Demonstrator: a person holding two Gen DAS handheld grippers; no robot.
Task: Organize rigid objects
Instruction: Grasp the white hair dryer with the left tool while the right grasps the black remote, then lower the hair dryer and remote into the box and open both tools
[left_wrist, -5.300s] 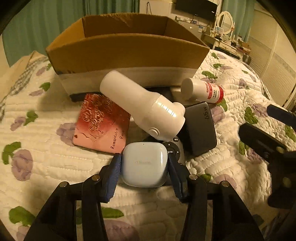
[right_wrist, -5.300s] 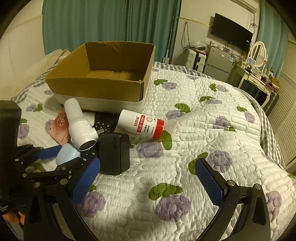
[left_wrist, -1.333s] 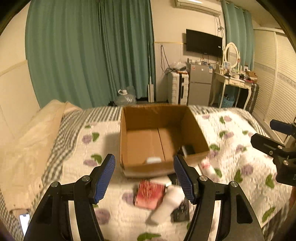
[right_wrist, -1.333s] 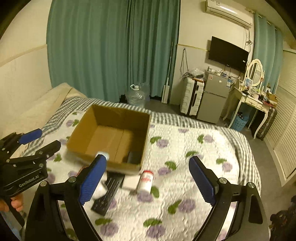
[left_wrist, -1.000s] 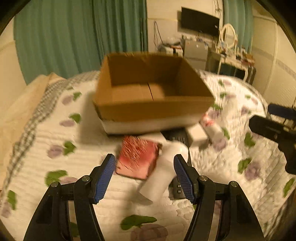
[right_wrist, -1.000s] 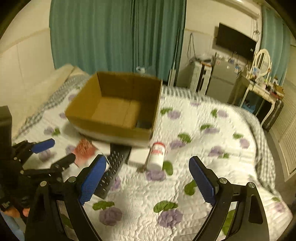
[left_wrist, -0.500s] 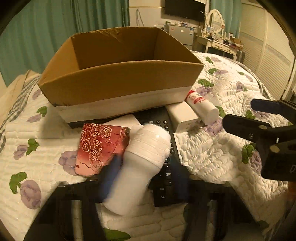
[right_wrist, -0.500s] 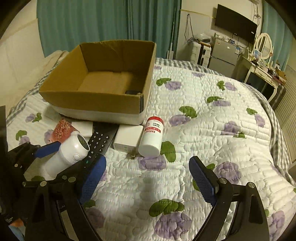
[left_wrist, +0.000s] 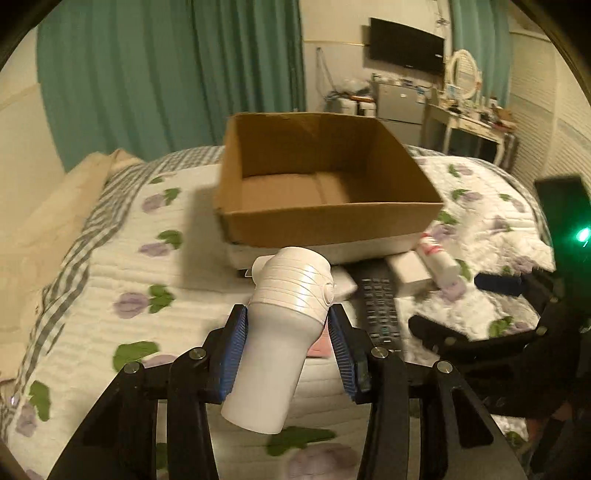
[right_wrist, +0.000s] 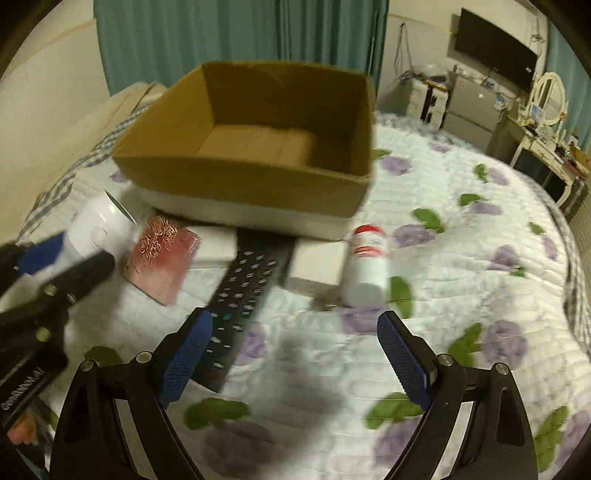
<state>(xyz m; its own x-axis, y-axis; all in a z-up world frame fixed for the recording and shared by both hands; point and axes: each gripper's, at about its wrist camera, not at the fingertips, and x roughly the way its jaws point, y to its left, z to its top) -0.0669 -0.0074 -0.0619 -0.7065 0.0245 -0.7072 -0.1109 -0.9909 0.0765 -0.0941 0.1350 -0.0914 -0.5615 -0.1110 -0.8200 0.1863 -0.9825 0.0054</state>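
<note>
White dryer-shaped device (left_wrist: 284, 321) sits clamped in the left gripper (left_wrist: 291, 354); the right gripper (right_wrist: 295, 354) gapes above the remote (right_wrist: 245, 306).

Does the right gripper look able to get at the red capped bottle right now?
Probably yes. The right gripper is open and holds nothing, and the red capped bottle lies on the quilt just ahead, with bare quilt between. A flat white box touches its left side, which may crowd one finger.

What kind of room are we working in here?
Most likely a bedroom: the box sits on a quilted bed, with a pillow, teal curtains and a vanity mirror behind.
</note>
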